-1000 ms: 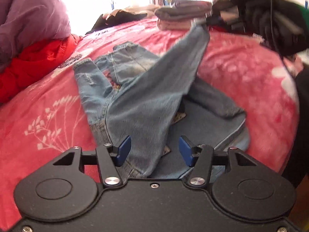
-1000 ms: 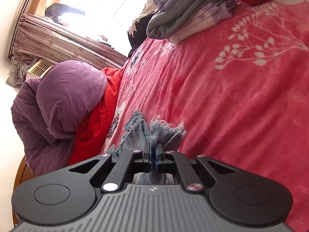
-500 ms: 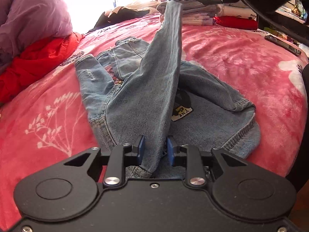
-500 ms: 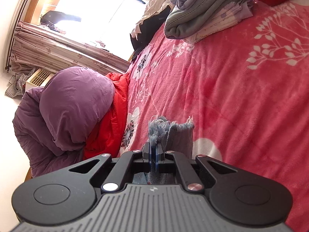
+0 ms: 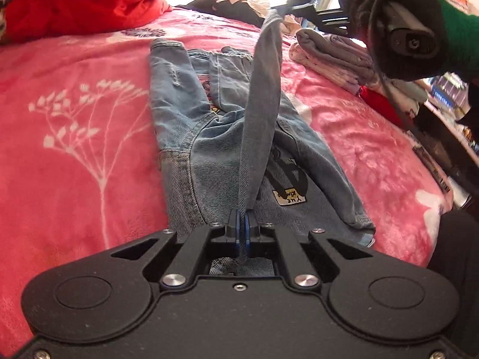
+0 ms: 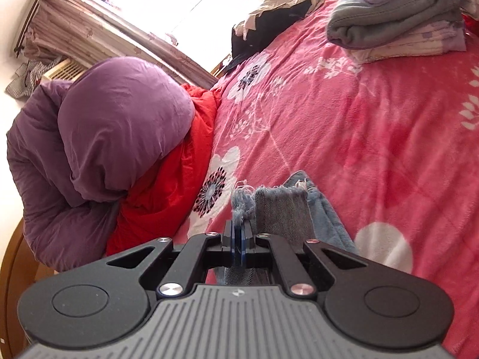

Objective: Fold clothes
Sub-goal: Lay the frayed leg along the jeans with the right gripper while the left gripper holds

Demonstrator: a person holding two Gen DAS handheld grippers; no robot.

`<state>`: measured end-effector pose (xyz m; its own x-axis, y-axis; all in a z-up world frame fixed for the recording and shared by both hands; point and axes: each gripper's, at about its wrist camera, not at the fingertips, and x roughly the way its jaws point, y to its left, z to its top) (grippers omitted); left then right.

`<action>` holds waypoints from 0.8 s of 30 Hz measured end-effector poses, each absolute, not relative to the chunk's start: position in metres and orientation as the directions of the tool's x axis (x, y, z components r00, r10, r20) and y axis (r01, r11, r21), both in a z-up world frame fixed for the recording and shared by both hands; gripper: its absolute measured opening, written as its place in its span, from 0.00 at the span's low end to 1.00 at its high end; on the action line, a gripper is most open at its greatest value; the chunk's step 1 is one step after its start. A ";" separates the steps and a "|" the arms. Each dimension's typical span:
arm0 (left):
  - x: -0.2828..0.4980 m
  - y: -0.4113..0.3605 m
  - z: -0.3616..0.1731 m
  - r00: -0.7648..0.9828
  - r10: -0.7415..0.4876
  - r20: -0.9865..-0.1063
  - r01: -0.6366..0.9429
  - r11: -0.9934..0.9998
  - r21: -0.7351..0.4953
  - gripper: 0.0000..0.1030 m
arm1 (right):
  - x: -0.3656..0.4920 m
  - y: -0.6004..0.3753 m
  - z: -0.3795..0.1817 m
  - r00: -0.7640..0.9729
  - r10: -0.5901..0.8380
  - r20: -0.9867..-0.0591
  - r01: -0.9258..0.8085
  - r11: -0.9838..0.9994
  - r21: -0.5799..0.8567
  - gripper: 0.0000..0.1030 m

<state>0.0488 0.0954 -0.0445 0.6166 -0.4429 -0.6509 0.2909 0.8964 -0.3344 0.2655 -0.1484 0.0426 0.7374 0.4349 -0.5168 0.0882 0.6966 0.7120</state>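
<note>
Your left gripper (image 5: 243, 229) has its jaws clamped on the near end of a lifted leg of the jeans (image 5: 191, 137), at the waist edge closest to you. That leg rises as a taut strip from your left jaws up and away to your right gripper (image 5: 295, 6), which holds it high over the far side of the bed (image 5: 74, 155). In the right wrist view, your right gripper (image 6: 238, 243) has its jaws pressed together on the frayed hem (image 6: 269, 200) of that leg, the fringe sticking up just past the pads. The rest of the jeans lie flat on the pink floral blanket, the other leg stretched away from you with its ripped knee facing up, and a printed patch (image 5: 292, 199) showing on the seat just right of the lifted strip. A stack of folded clothes (image 5: 335, 56) sits on the bed beyond and to the right of the jeans, and a purple duvet (image 6: 113, 137) over a red quilt (image 6: 167, 197) is bunched at the bed's edge, well apart from them.
</note>
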 end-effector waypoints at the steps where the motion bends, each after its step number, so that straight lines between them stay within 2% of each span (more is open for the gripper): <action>1: 0.049 0.098 -0.045 0.617 -0.444 -0.650 0.279 0.896 -0.346 0.02 | 0.270 -0.139 0.042 0.732 0.431 -0.527 0.077 0.717 0.693 0.06; 15: 0.060 0.134 -0.057 0.610 -0.483 -0.629 0.099 0.833 -0.544 0.02 | 0.333 -0.032 0.008 0.613 0.418 -0.670 -0.075 0.875 0.478 0.06; 18: 0.061 0.138 -0.058 0.605 -0.490 -0.627 0.071 0.818 -0.571 0.02 | 0.343 -0.028 0.002 0.564 0.487 -0.666 -0.115 0.846 0.521 0.14; 20: 0.061 0.138 -0.058 0.606 -0.488 -0.628 0.064 0.817 -0.573 0.02 | 0.344 -0.033 0.004 0.565 0.511 -0.647 -0.138 0.832 0.537 0.28; 22: 0.061 0.139 -0.058 0.606 -0.486 -0.630 0.059 0.817 -0.574 0.02 | 0.342 -0.049 0.011 0.592 0.505 -0.628 -0.154 0.836 0.527 0.33; 24: 0.061 0.140 -0.058 0.608 -0.483 -0.630 0.054 0.817 -0.575 0.02 | 0.340 -0.069 0.010 0.607 0.490 -0.626 -0.141 0.841 0.522 0.34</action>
<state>0.0607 0.1396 -0.0578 0.6084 -0.4829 -0.6298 0.0536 0.8167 -0.5745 0.3399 -0.0688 0.0098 0.6069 0.4902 -0.6256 -0.1406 0.8410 0.5224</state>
